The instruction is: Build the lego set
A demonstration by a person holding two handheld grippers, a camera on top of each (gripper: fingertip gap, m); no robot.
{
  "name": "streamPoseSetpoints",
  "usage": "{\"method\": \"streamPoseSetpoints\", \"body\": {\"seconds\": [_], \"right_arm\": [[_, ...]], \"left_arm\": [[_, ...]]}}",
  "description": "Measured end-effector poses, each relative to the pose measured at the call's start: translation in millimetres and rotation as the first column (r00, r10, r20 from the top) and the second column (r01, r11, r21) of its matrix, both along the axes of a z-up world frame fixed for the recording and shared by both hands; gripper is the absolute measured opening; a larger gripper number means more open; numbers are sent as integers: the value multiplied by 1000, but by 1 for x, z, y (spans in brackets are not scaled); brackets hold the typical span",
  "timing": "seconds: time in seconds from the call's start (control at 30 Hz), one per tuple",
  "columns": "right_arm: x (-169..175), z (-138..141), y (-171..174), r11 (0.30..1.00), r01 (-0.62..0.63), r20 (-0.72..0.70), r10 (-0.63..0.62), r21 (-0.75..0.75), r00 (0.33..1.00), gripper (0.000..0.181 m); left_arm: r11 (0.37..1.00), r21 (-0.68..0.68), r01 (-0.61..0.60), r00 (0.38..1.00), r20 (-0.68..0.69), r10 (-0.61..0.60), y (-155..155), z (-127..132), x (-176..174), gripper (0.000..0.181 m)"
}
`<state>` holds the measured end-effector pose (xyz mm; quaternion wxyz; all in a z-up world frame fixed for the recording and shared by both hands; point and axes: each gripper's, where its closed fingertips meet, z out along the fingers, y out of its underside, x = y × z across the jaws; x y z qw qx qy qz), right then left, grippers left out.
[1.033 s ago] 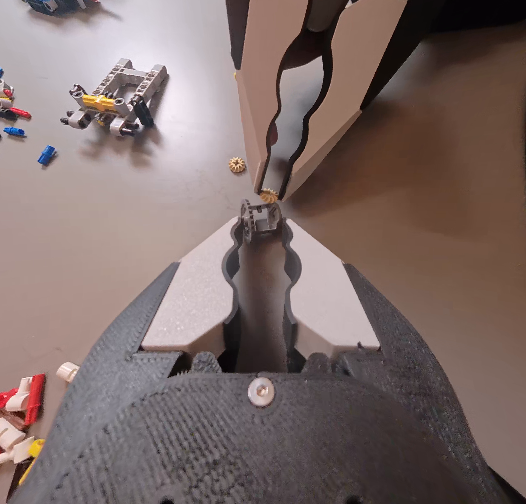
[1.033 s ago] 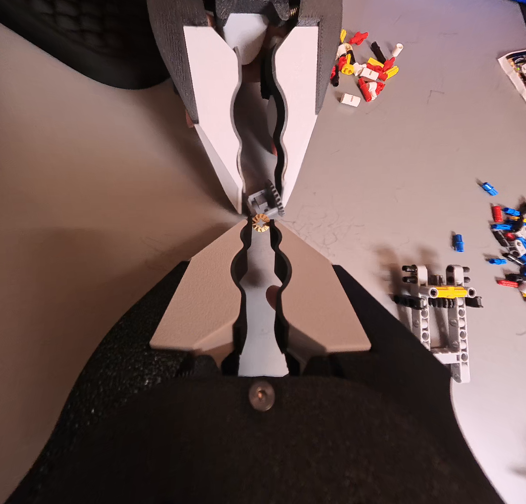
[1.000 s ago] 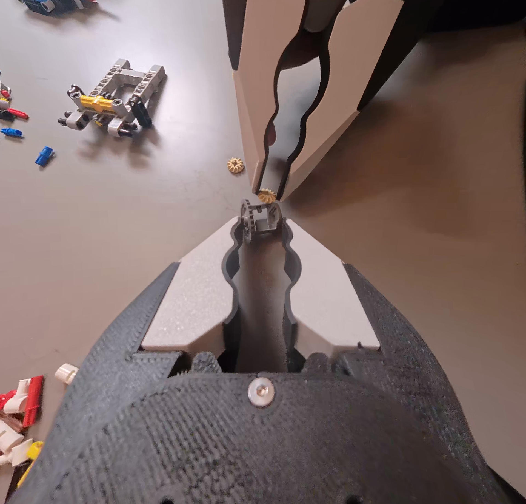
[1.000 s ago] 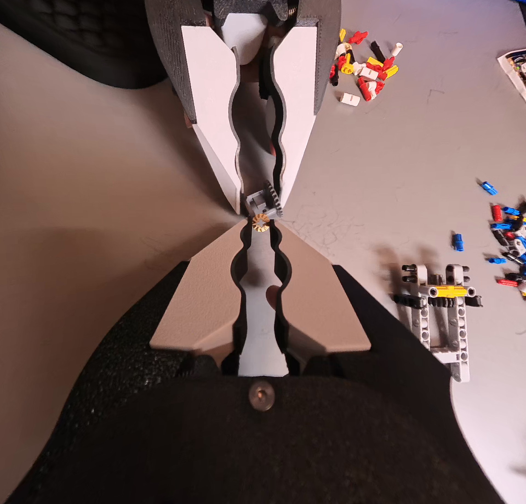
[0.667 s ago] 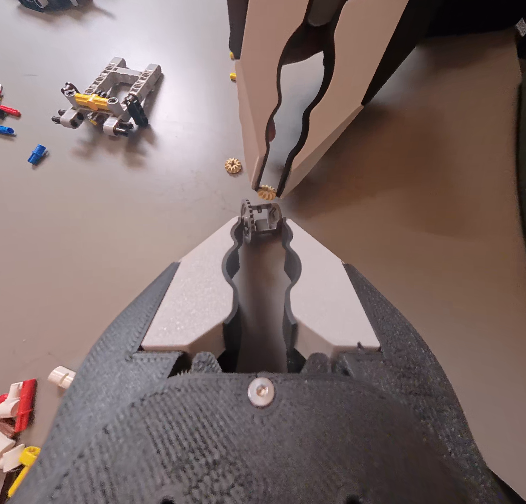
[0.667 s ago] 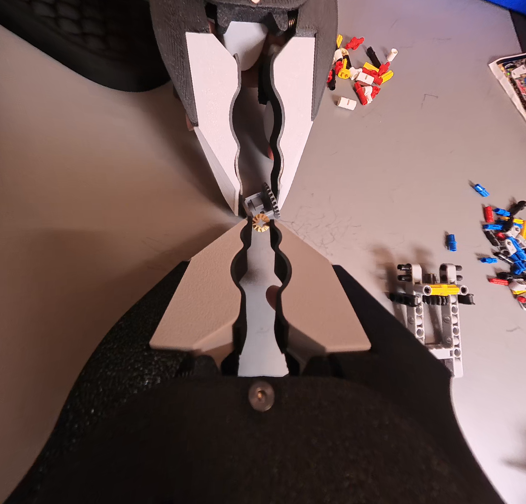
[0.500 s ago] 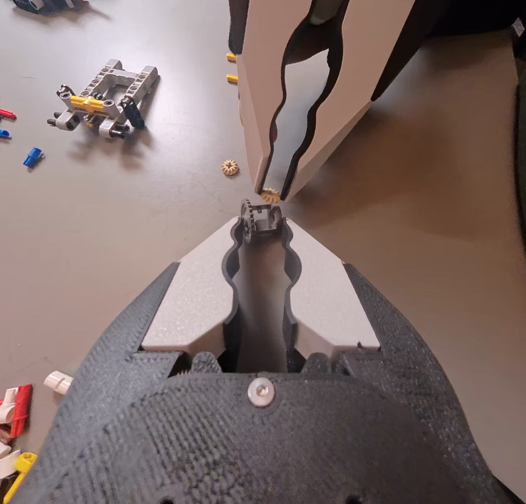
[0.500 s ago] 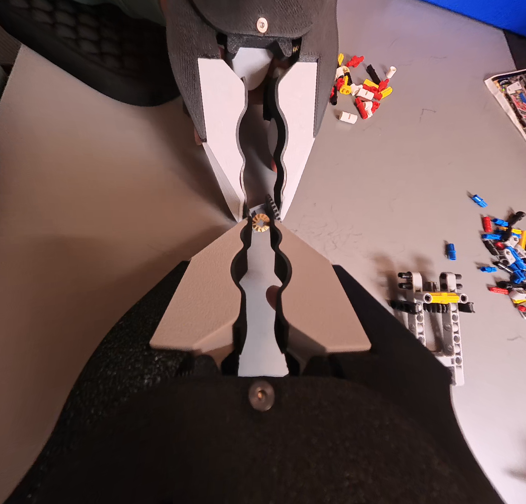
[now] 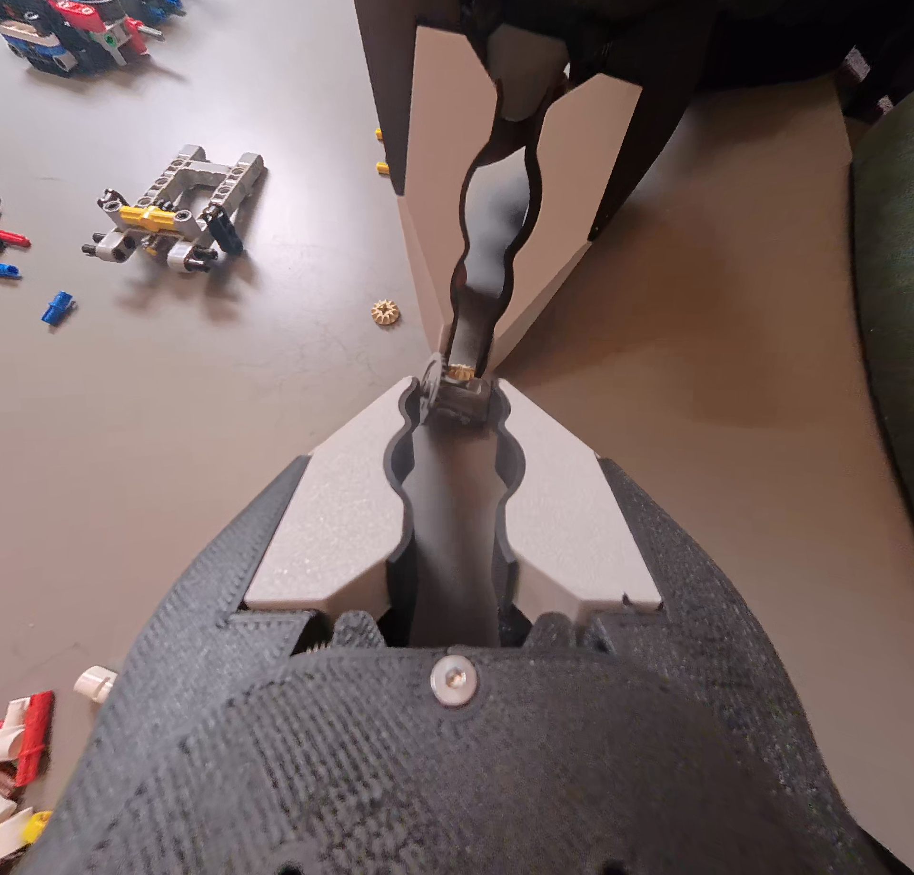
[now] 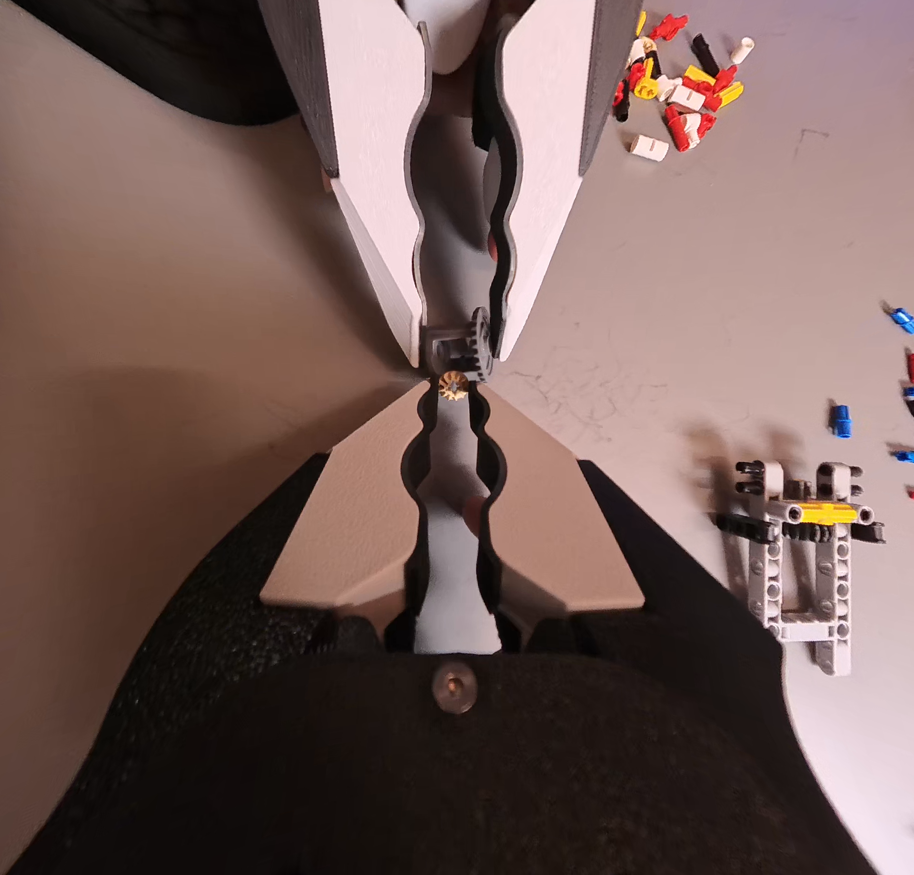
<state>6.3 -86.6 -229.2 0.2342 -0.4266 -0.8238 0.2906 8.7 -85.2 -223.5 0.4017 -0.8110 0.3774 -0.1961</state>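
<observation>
Holding two tiny pieces tip to tip right now, above the grey counter (image 9: 692, 406). The left gripper (image 9: 457, 398) has its jaws pinched narrow around a small dark grey gear housing (image 9: 460, 401), the kind with a toothed ring on one side. The right gripper (image 10: 454, 387) comes in from the far side, jaws nearly closed on a little tan bevel gear (image 10: 453, 385). In the right wrist view the tan gear sits just at the near edge of the housing (image 10: 455, 344), touching or almost touching it, can't quite tell which. In the left wrist view the same gear (image 9: 460, 371) sits right on the far edge of the housing.

Rest of the counter: a second tan gear (image 9: 385, 312) lies loose just left of the right gripper's fingers. Farther left there's a light grey beam frame with a yellow axle piece (image 9: 173, 215), and a blue pin (image 9: 58, 307) nearby. A half-built blue, red and black model (image 9: 74, 15) is way off in the far left corner. A pile of red, yellow, white and black bits (image 10: 677, 84) sits next to the left gripper.
</observation>
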Motion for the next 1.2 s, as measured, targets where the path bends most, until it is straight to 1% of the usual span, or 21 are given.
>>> {"method": "streamPoseSetpoints", "body": {"seconds": [0.03,0.2,0.4,0.57,0.73,0.83,0.93,1.03,1.2], "right_arm": [[0,-1,0,1000,0,2,0,4,1000,11],[2,0,1,1000,-1,5,1,3,1000,11],[1,11,6,1000,14,-34,-14,-12,999,10],[0,16,-2,1000,-19,-74,17,-19,997,10],[-2,23,-8,999,-35,-116,32,-27,993,10],[-3,23,-8,999,-35,-119,32,-27,992,10],[-4,22,-10,999,-41,-115,37,-30,993,10],[-3,20,-12,999,-49,-112,47,-20,993,10],[-3,28,-18,997,-72,-145,66,-35,987,10]], "left_arm": [[1000,2,0,1000,2,0,0,1,0,27],[1000,5,8,1000,8,-8,-1,2,0,35],[1000,13,28,999,-21,-28,-5,2,-6,36],[998,10,68,997,-37,-68,-12,2,-10,36],[996,-47,75,992,-94,-79,-27,-4,-26,38],[995,-66,75,991,-102,-81,-35,-8,-29,35],[998,-27,52,990,-127,-55,-28,-9,-26,25],[999,-8,38,990,-135,-39,-21,-10,-22,24],[1000,-10,25,996,-90,-26,-18,-6,-15,23]]}}
